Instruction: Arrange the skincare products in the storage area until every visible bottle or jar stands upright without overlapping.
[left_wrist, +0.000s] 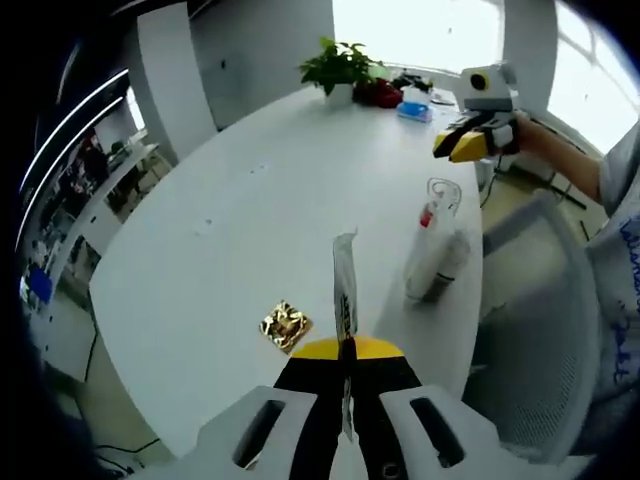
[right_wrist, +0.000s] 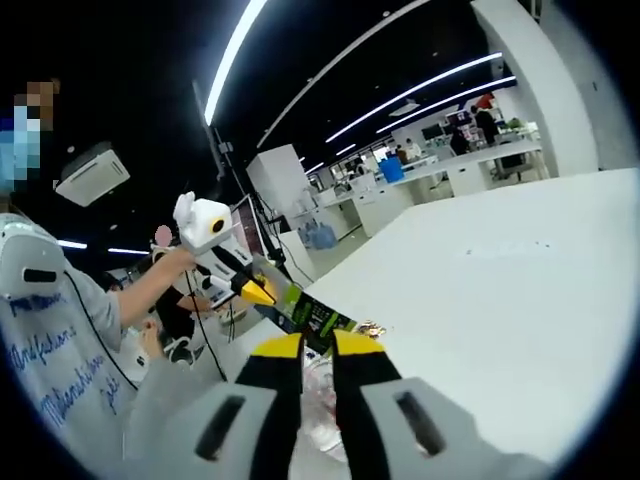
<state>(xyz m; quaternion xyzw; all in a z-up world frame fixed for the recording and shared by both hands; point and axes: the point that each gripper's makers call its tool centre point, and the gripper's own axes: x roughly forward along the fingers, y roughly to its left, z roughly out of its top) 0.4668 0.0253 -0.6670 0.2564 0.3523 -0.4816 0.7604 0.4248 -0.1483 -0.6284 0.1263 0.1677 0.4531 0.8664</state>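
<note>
Left gripper view had your left gripper (left_wrist: 345, 352) at the bottom centre of the frame, its yellow-tipped black jaws pinched on a thin, flat sachet with a silvery top and dark printed band (left_wrist: 345, 290), held edge-on and rising toward the middle of the picture. You seemed to hold it clear of the white oval table (left_wrist: 240, 200) so it could be moved rather than dragged. Just left of the jaws lay a small crumpled gold foil packet (left_wrist: 286, 325). Right of centre, near the table's right edge, sat a clear bag of skincare bottles with a red cap showing (left_wrist: 436, 250), the items bunched and leaning, so I judged the sorting barely begun. At the upper right hovered your right gripper (left_wrist: 470, 140), well above the table; I could not tell its jaw state there. A green potted plant (left_wrist: 338, 68) stood at the top centre.

Right gripper view showed the right gripper's jaws at the bottom with a narrow gap, nothing gripped between them, and the sachet just beyond their tips.
</note>
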